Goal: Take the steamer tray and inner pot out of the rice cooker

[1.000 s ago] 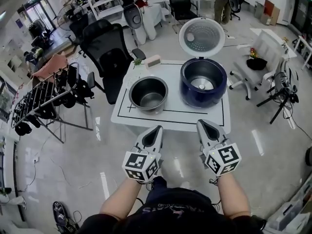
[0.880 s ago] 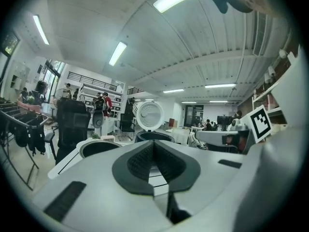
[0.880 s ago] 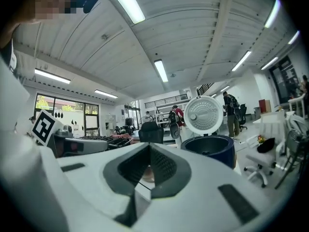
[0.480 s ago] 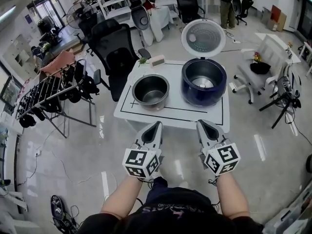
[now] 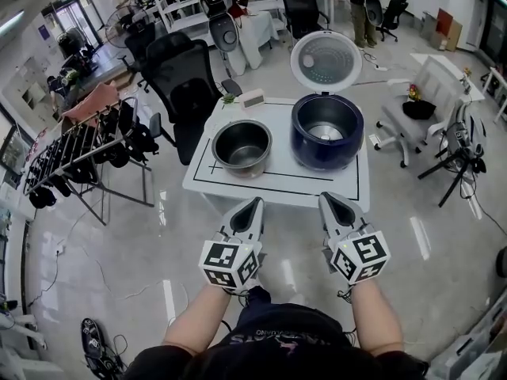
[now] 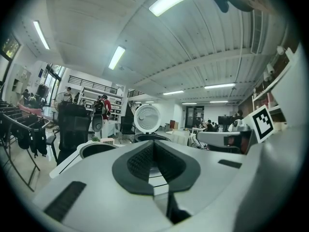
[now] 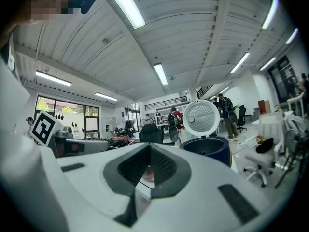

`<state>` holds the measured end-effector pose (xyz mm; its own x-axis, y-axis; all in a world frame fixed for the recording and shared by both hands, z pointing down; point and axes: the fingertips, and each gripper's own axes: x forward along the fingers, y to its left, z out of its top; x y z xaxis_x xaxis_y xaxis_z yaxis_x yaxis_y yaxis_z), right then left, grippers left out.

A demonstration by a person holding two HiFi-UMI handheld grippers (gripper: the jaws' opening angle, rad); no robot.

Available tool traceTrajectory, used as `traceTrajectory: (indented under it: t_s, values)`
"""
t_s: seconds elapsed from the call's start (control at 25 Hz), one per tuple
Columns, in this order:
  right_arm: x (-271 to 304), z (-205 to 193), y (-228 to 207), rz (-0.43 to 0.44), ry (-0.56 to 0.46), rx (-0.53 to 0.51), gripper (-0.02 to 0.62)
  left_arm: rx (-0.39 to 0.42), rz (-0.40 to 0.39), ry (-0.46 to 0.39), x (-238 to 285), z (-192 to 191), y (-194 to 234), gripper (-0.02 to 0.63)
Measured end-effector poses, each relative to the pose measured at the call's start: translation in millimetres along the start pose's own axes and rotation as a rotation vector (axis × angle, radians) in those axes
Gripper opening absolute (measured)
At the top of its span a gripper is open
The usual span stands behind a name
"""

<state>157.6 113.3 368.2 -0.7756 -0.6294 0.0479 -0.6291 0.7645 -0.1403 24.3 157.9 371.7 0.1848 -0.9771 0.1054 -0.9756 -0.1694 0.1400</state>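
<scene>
The dark blue rice cooker [image 5: 326, 131] stands on the right half of the white table [image 5: 277, 187], its round lid [image 5: 326, 59] swung up behind it. A metal inner pot [image 5: 242, 146] sits on the table to its left. My left gripper [image 5: 252, 210] and right gripper [image 5: 331, 204] hover side by side just short of the table's near edge, both shut with nothing in them. In the left gripper view the pot [image 6: 96, 149] and the cooker's lid [image 6: 147, 118] show beyond the closed jaws. The right gripper view has the cooker [image 7: 210, 146] ahead to the right.
A small pale box [image 5: 252, 98] lies at the table's far edge. Left of the table stand a black office chair [image 5: 178, 85] and a rack hung with dark items [image 5: 79, 157]. A white chair [image 5: 432, 85] and a tripod [image 5: 455, 153] are on the right.
Both grippers have drifted slightly with the person and stay shut and empty. The pot and the cooker rest where they were on the table.
</scene>
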Motion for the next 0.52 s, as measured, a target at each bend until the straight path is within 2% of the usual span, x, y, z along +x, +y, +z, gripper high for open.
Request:
traceTrajectory:
  t_s: [0.52]
  values:
    - [2,8,7,0.002,-0.025,0.002,0.001,0.015,0.005,0.003,-12,5,3,0.003]
